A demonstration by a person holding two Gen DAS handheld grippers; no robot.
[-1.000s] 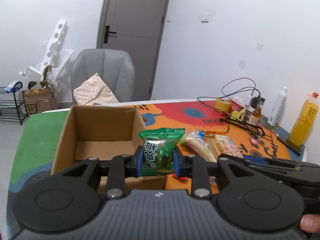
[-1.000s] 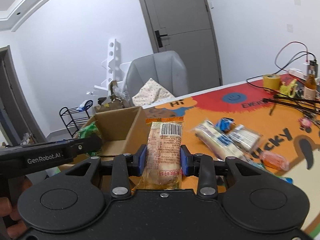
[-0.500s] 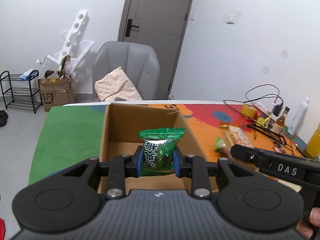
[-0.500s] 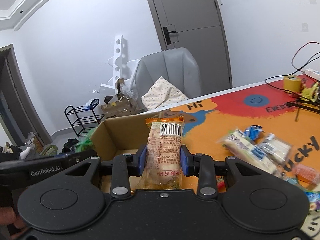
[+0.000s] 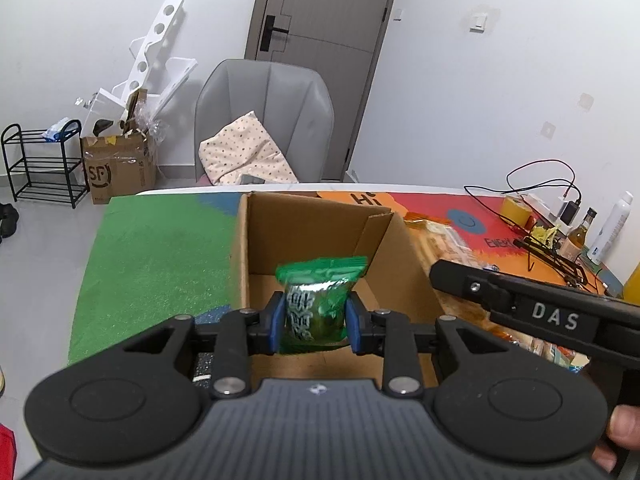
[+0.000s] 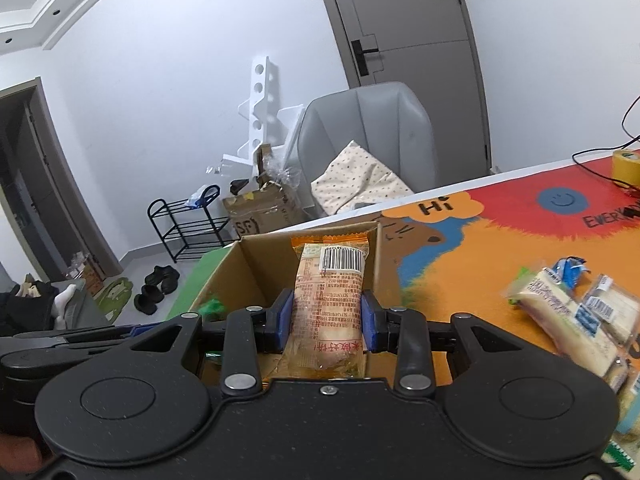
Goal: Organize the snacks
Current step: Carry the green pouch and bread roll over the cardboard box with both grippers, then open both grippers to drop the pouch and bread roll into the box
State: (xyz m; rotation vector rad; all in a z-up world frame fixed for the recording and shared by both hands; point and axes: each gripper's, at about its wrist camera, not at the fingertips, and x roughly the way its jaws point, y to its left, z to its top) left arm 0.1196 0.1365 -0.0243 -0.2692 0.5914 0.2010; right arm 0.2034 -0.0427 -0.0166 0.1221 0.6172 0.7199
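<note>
Left gripper (image 5: 315, 322) is opening its jaws, the green snack packet (image 5: 318, 300) between the pads above the cardboard box (image 5: 304, 232). Right gripper (image 6: 326, 322) clamps the orange wrapped snack (image 6: 330, 304) over the same box. Risk: both tools crowd one opening; a clash could send a packet onto the rim or outside. The colourful table mat (image 6: 500, 240) carries loose snacks (image 6: 568, 312); a grey chair (image 5: 264, 116) and door (image 5: 320, 40) stand behind.

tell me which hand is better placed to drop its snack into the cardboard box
Left. The left gripper, jaws opening, has its green packet over the cardboard box; the right gripper holds its orange-wrapped snack near the box's front edge.
</note>
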